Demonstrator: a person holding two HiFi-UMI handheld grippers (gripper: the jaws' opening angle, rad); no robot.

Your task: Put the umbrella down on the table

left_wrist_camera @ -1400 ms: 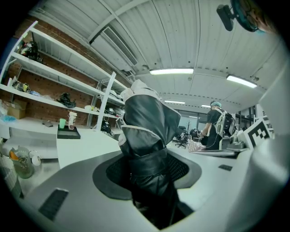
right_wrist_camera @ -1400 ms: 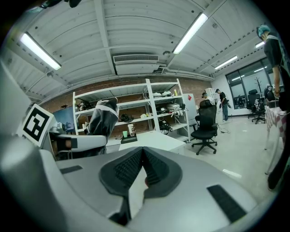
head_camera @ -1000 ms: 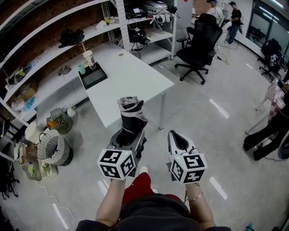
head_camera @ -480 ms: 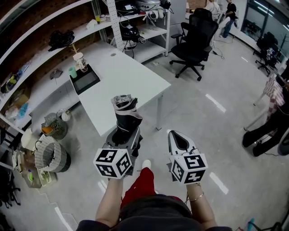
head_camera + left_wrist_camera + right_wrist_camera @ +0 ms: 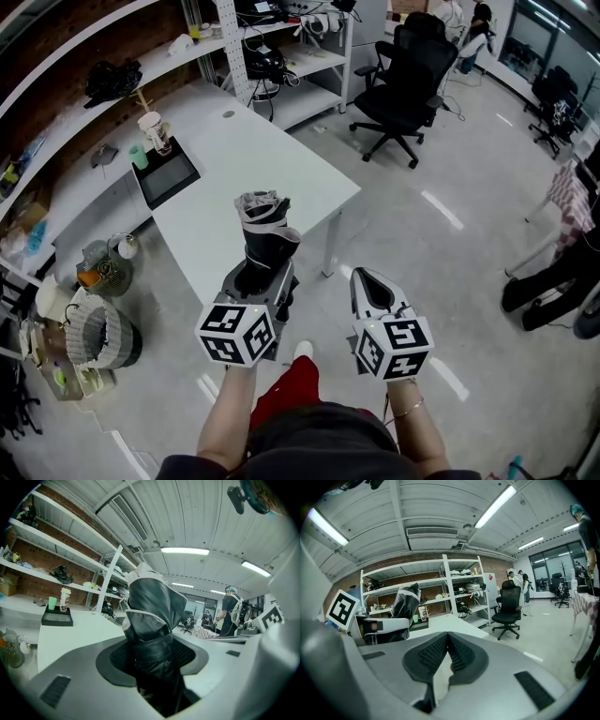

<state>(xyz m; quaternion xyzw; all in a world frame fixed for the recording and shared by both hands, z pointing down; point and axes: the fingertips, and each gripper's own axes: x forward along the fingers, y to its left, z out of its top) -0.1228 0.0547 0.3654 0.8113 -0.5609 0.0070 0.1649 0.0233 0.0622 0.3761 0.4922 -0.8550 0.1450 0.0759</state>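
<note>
A folded black umbrella [image 5: 265, 230] with pale trim stands upright between the jaws of my left gripper [image 5: 261, 274], which is shut on its lower part. In the left gripper view the umbrella [image 5: 152, 616] fills the middle and hides much of what lies ahead. It hangs over the near edge of the white table [image 5: 253, 155]. My right gripper [image 5: 367, 279] is beside it on the right, over the floor, shut with nothing in it. In the right gripper view the pads [image 5: 459, 654] meet at the tip, and the umbrella [image 5: 405, 604] shows at the left.
A black tray [image 5: 167, 174] with a cup stands at the table's far left. A black office chair [image 5: 403, 70] is beyond the table's right corner. Woven baskets [image 5: 98, 333] sit on the floor at the left. Shelves line the back wall, and people stand far off.
Both grippers have come forward toward the table, which now lies nearer under the umbrella. The left grip on the umbrella is unchanged, and the right jaws stay shut.
</note>
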